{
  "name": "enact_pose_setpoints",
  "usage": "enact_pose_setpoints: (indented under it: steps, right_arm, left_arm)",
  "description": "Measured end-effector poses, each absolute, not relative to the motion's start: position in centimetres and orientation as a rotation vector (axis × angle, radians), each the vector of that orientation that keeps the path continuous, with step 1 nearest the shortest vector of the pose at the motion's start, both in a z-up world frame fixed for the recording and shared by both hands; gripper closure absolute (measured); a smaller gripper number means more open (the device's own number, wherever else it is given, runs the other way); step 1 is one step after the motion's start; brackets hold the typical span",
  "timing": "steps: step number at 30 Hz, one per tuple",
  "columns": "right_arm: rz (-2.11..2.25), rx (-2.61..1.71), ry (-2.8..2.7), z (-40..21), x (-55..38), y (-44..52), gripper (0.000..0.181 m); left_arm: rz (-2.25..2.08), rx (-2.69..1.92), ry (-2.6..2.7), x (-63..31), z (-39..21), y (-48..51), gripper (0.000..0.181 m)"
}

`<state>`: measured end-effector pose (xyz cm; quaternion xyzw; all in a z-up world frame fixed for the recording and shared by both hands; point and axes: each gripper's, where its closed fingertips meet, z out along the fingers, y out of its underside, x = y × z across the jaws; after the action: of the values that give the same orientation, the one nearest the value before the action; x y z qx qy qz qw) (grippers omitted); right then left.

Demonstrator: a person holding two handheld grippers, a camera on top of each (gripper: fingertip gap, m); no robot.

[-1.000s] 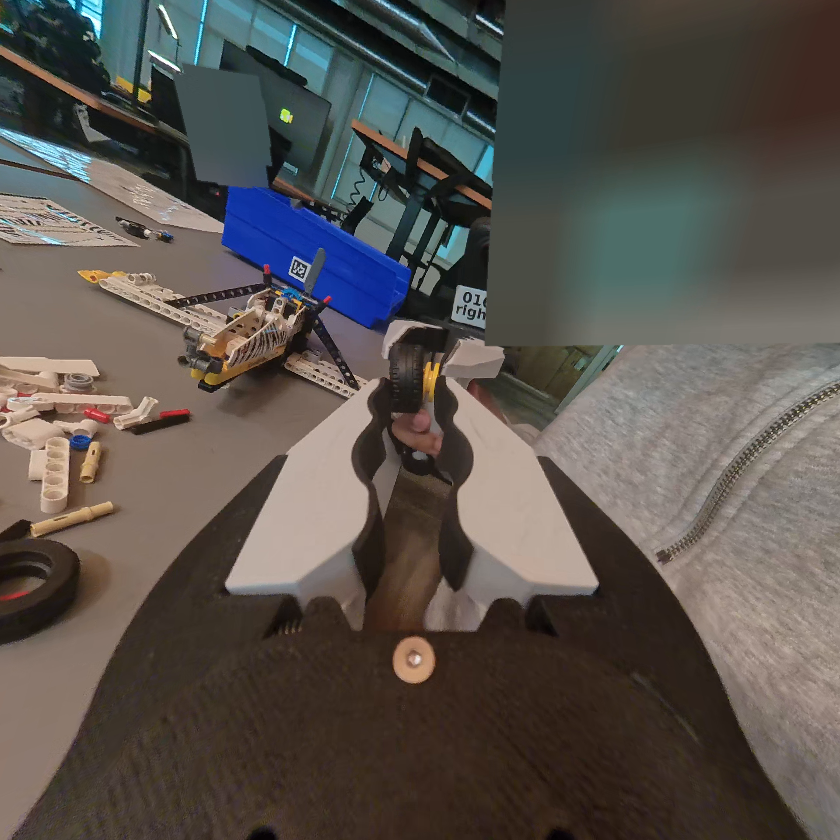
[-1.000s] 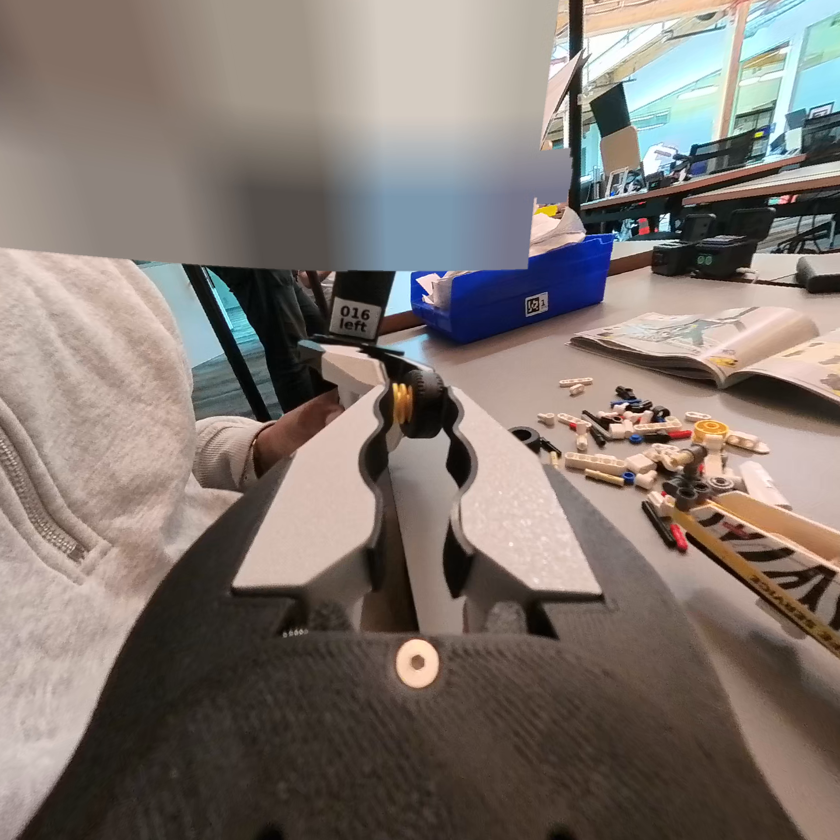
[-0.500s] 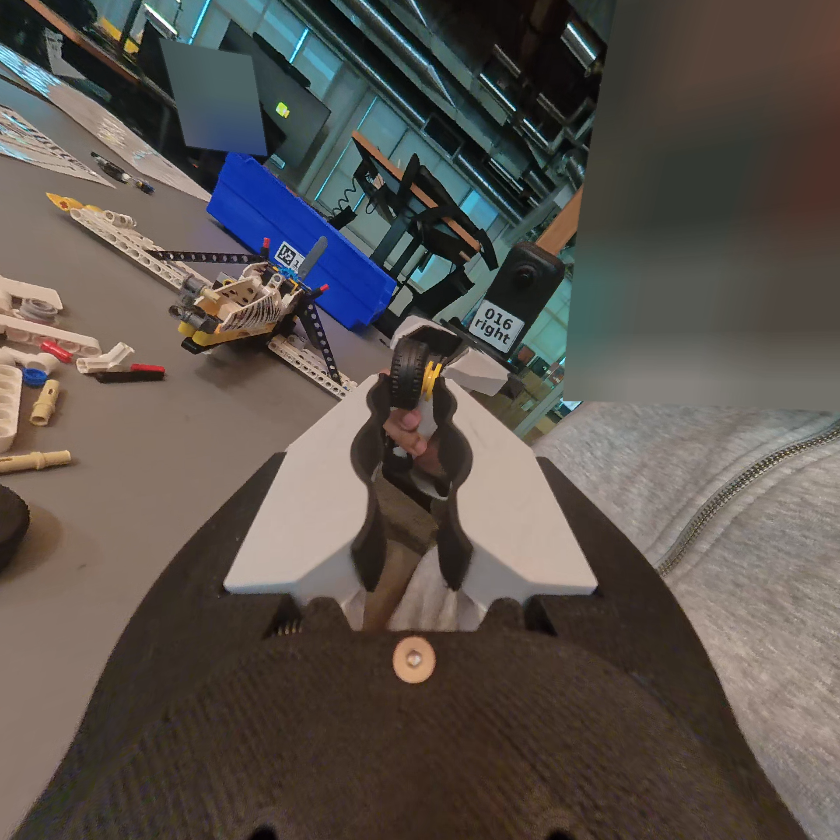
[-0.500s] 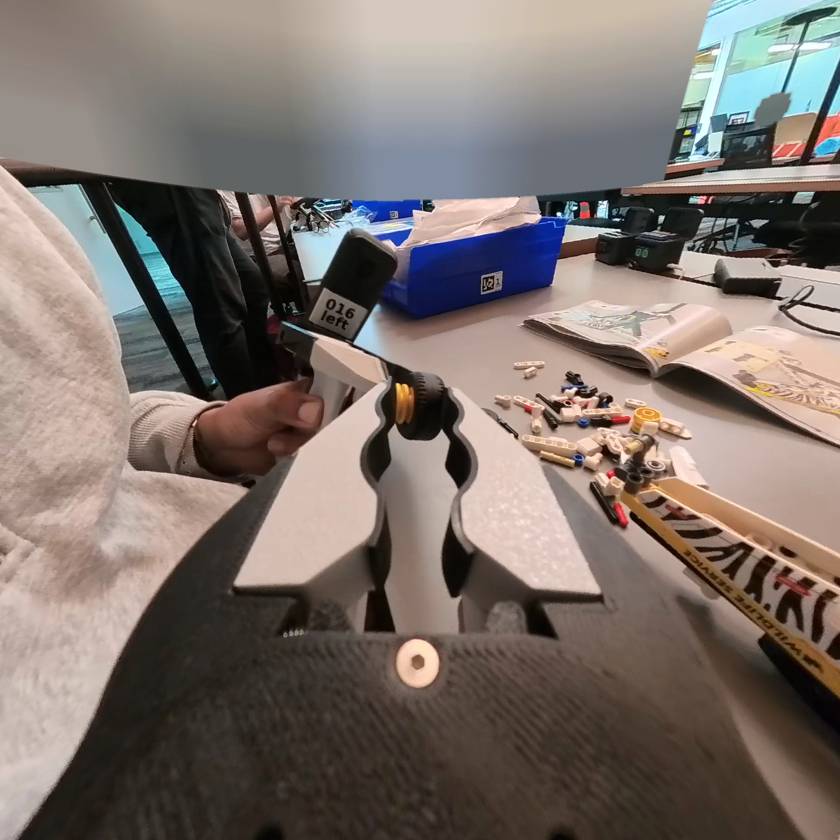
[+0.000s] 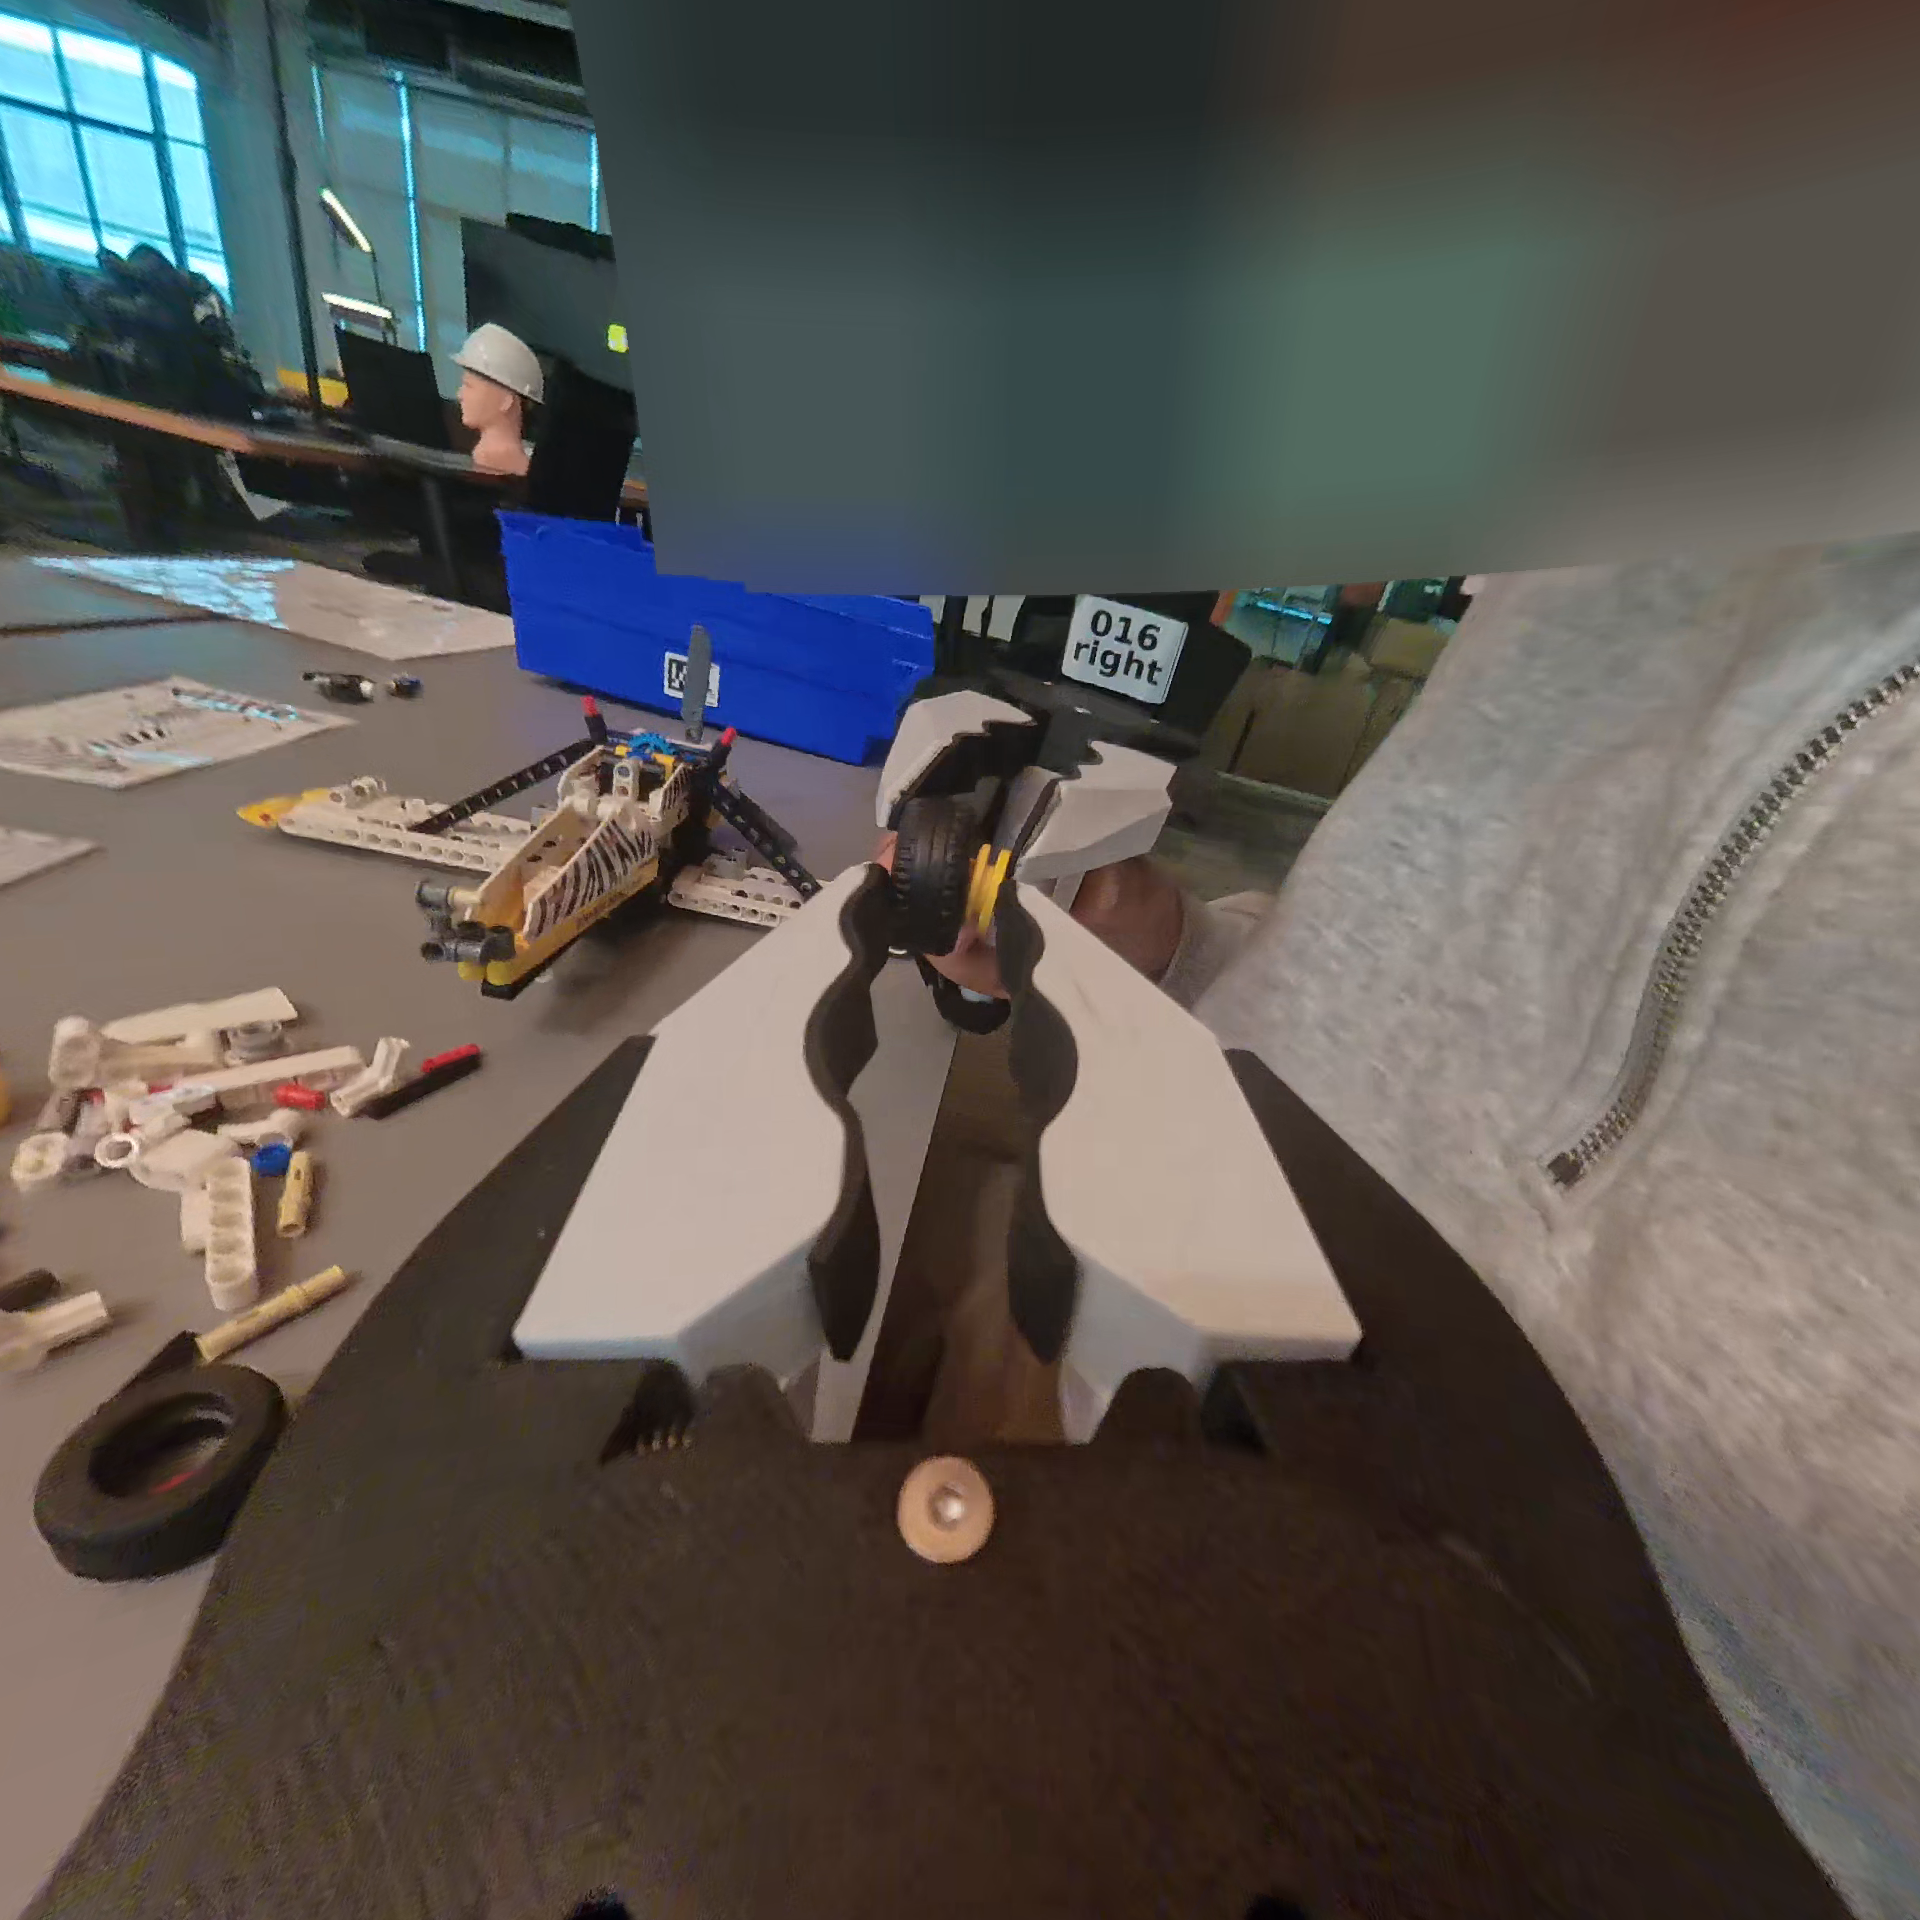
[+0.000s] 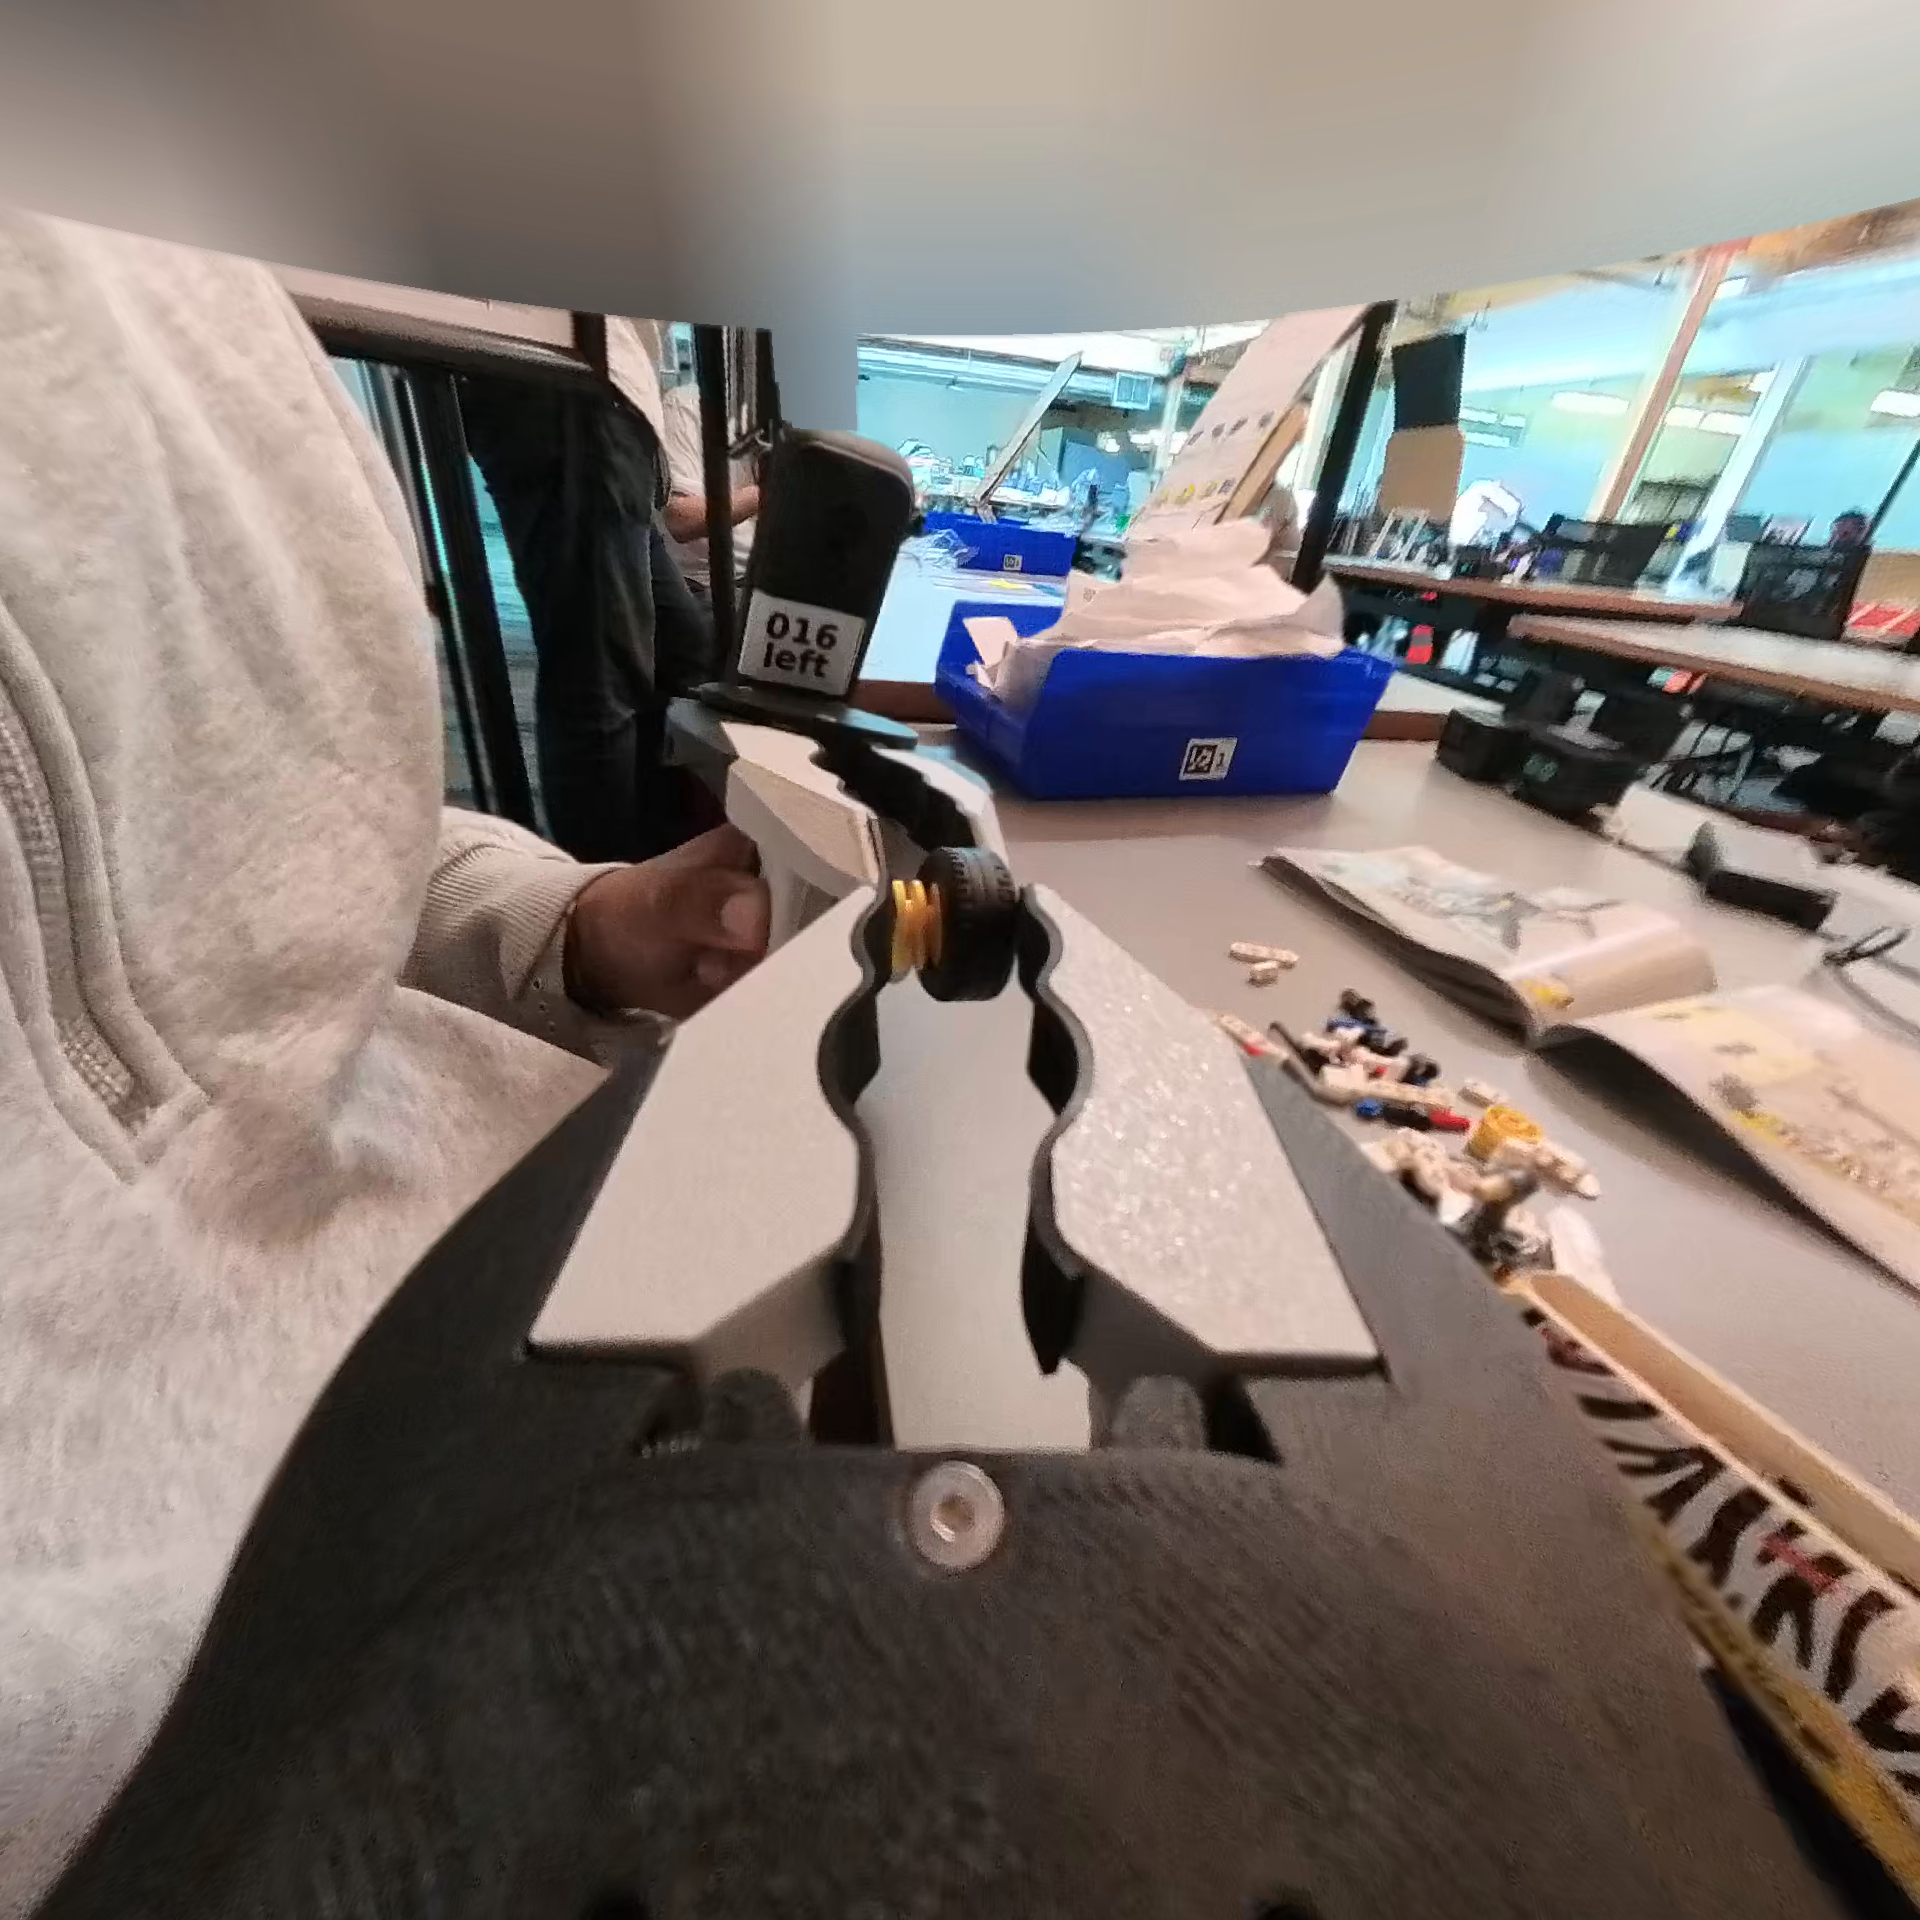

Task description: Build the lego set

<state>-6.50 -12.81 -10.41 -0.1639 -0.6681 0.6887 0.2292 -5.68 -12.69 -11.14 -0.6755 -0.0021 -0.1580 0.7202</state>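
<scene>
A small wheel, a black tyre (image 5: 932, 878) on a yellow hub (image 5: 983, 885), is held in the air near the person's chest. My left gripper (image 5: 945, 906) is shut on it, one finger on each side. My right gripper (image 5: 1013, 805) faces it from the far side and closes on the same wheel. In the right wrist view my right gripper (image 6: 951, 925) clamps the yellow hub (image 6: 914, 925) and the tyre (image 6: 974, 920), with the left gripper (image 6: 883, 805) meeting it from behind. The part-built plane model (image 5: 582, 862) stands on the grey table (image 5: 260, 914).
Loose pieces (image 5: 208, 1122) and a large black tyre (image 5: 156, 1465) lie to the left. More pieces (image 6: 1382, 1081), an open instruction booklet (image 6: 1558, 966), a zebra-striped model part (image 6: 1714, 1507) and a blue bin (image 6: 1153, 717) show in the right wrist view. The person's grey hoodie (image 5: 1610, 1143) is close. My left and right fingertips are right by each other.
Both grippers stay closed together on the wheel. They have turned and shifted slightly in the air, so the table and background have swung in both views.
</scene>
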Motion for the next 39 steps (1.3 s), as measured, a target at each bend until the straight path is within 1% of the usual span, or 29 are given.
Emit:
enact_pose_setpoints:
  steps: [1, 3, 5, 7, 8, 9, 10, 14, 15, 19, 20, 25, 31, 39]
  right_arm:
    - [1.870, -0.420, -1.822, -10.3, -6.4, -12.8, 0.158]
    - [1.835, -0.396, -1.786, -10.0, -6.2, -12.5, 0.141]
    - [1.849, -0.379, -1.768, -9.8, -5.7, -12.1, 0.128]
    - [1.890, -0.377, -1.762, -9.7, -5.1, -11.8, 0.098]
    - [1.906, -0.380, -1.756, -9.7, -4.9, -11.8, 0.089]
    - [1.917, -0.381, -1.749, -9.6, -4.6, -11.8, 0.085]
    - [1.920, -0.378, -1.738, -9.5, -4.4, -11.9, 0.089]
    - [1.864, -0.311, -1.680, -9.6, -3.2, -12.5, 0.120]
    - [1.840, -0.303, -1.691, -9.9, -3.0, -12.6, 0.123]
    - [1.876, -0.340, -1.799, -10.9, -2.0, -13.0, 0.117]
    - [1.906, -0.344, -1.819, -10.8, -1.5, -13.1, 0.119]
    - [1.903, -0.301, -1.906, -11.4, 0.0, -13.9, 0.142]
    - [1.821, -0.214, -1.944, -12.0, 0.6, -14.3, 0.160]
    - [1.863, -0.311, -2.082, -13.5, 0.0, -14.2, 0.161]
  left_arm:
    - [-0.326, -1.496, 0.010, -5.6, -11.0, -12.8, 0.164]
    - [-0.276, -1.502, 0.040, -5.4, -10.8, -13.0, 0.164]
    - [-0.208, -1.522, 0.090, -5.0, -10.6, -13.3, 0.164]
    - [-0.135, -1.563, 0.157, -4.3, -10.6, -13.3, 0.164]
    - [-0.106, -1.581, 0.195, -3.8, -10.6, -13.3, 0.164]
    - [-0.088, -1.596, 0.227, -3.3, -10.6, -13.3, 0.164]
    - [-0.075, -1.606, 0.253, -2.8, -10.6, -13.2, 0.164]
    - [-0.054, -1.622, 0.321, -1.5, -10.6, -13.3, 0.163]
    - [-0.058, -1.620, 0.329, -1.3, -10.6, -13.3, 0.164]
    - [-0.078, -1.612, 0.349, -0.6, -10.9, -13.6, 0.164]
    - [-0.082, -1.611, 0.352, -0.4, -11.0, -13.7, 0.164]
    - [-0.133, -1.605, 0.348, 0.5, -11.8, -13.8, 0.164]
    - [-0.190, -1.596, 0.324, 1.2, -12.4, -14.0, 0.164]
    - [-0.459, -1.577, 0.125, 0.9, -13.7, -13.4, 0.161]
